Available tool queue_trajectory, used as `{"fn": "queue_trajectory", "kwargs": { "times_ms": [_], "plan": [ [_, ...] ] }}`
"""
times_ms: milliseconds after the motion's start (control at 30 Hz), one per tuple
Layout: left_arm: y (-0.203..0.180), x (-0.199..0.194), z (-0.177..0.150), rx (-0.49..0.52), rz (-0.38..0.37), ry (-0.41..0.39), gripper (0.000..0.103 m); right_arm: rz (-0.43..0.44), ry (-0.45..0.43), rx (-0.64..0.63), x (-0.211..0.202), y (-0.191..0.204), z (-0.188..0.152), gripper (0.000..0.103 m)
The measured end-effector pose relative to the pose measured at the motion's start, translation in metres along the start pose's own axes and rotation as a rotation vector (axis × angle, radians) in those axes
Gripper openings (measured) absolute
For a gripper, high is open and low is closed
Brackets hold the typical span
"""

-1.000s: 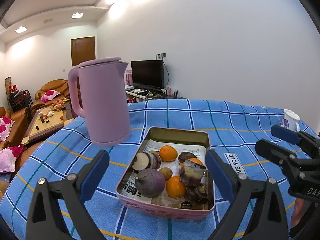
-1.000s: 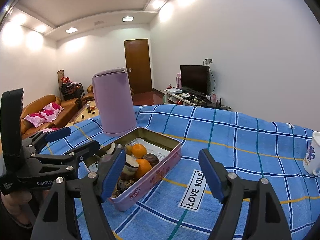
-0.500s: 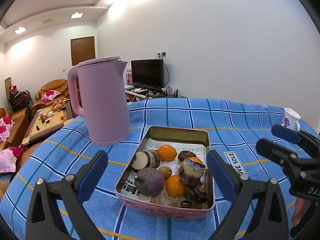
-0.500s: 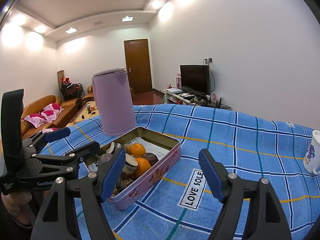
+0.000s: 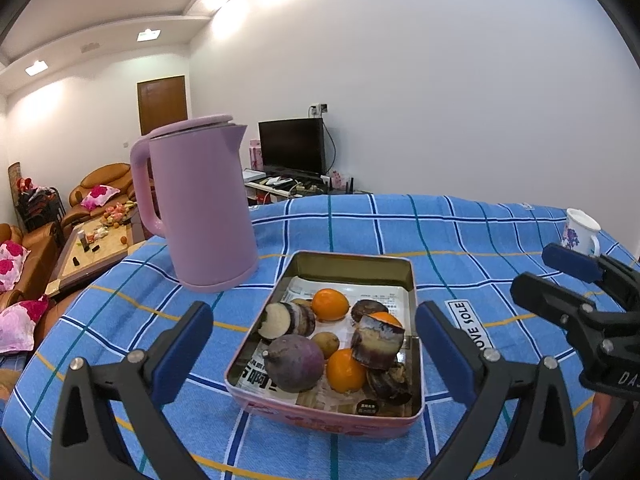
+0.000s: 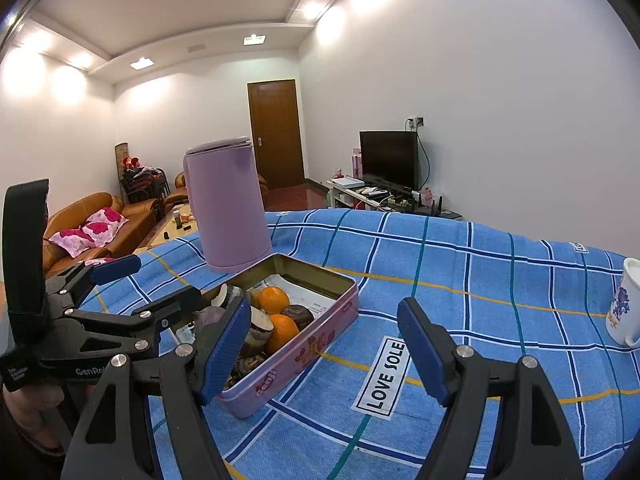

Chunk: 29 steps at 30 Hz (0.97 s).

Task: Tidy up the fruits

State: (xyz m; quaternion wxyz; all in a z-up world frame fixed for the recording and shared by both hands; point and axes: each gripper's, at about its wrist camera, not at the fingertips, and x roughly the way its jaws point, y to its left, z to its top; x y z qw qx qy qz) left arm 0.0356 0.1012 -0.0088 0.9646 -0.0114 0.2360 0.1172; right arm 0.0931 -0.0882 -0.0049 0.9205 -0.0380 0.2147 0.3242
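Right wrist view: right gripper's blue finger [image 6: 222,348] hides the near end of the tin [image 6: 320,330] and some fruit. Mug [image 6: 624,304] cut off at frame edge. Coffee table clutter [image 5: 102,232] too small to identify. "LOVE SOLE" label [image 5: 470,326] partly covered in left view.

We see our left tool [image 5: 314,342] as two black plastic arms with silver screw heads, each tipped with a flat blue pad. Our right tool [image 6: 320,346] is built the same way. In the right wrist view, the left tool's body bears white lettering reading "GenRo" and a broad black strap, with bare skin of the hand [image 6: 30,412] beneath it.
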Motion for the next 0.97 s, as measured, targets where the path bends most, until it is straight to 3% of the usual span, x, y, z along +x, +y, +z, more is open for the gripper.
{"fn": "queue_trajectory", "kwargs": {
  "times_ms": [967],
  "plan": [
    [-0.026,0.006,0.003,0.044,-0.004,0.020,0.103,-0.033,0.008,0.022,-0.010,-0.024,-0.009,0.077]
  ]
}}
